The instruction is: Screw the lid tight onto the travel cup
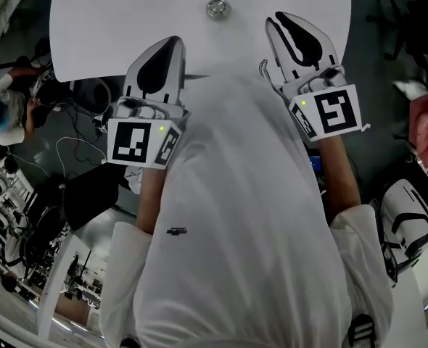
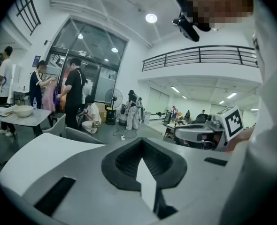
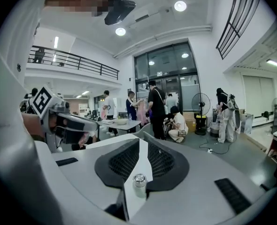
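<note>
Left gripper [image 1: 172, 46]: jaws clenched on nothing, well apart from the travel cup [image 1: 217, 8], to its near left. Cup stands upright on the table [image 1: 112, 20], with what looks like the lid [image 3: 139, 177] on top; tight or loose, can't tell. Right gripper [image 1: 274, 22]: jaws clenched, empty, near right of the cup. Fits either just before reaching in or after tightening. If the lid needs turning, jaws must spread first

Seen from above, the travel cup [image 1: 217, 7] is too small to tell whether it is capped. The white table [image 1: 112, 27] runs off the top edge, its near edge partly behind the person's shirt [image 1: 243, 194].
</note>
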`<act>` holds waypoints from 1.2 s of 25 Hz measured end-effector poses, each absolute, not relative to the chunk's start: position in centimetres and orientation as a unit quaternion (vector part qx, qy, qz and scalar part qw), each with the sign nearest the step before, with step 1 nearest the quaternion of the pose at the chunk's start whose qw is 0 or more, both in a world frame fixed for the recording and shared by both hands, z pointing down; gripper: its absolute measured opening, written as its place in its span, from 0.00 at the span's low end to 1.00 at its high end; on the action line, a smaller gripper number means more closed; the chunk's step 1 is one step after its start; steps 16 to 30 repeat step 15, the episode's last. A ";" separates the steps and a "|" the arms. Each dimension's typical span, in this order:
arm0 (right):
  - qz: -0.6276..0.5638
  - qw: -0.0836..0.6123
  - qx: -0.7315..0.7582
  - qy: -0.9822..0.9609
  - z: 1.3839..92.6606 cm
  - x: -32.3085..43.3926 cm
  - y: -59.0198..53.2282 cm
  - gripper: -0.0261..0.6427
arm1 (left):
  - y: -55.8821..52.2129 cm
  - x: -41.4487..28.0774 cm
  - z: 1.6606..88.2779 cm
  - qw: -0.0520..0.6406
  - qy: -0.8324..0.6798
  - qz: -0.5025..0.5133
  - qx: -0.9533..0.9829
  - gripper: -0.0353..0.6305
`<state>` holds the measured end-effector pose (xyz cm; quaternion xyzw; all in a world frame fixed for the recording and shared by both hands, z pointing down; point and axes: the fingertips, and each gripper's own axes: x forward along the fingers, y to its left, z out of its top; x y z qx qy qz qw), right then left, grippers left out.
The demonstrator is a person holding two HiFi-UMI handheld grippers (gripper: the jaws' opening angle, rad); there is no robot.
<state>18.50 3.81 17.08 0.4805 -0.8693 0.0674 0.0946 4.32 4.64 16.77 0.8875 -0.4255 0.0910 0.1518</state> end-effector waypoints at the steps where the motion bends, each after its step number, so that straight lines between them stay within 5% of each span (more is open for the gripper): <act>1: 0.065 0.101 0.479 -0.869 17.4 18.6 4.0 0.08 | 4.7 4.5 16.7 0.152 -0.425 0.091 0.888 0.06; 30: 0.074 0.128 0.449 -0.881 18.4 17.7 5.8 0.08 | 5.2 4.8 16.9 0.154 -0.419 0.089 0.890 0.06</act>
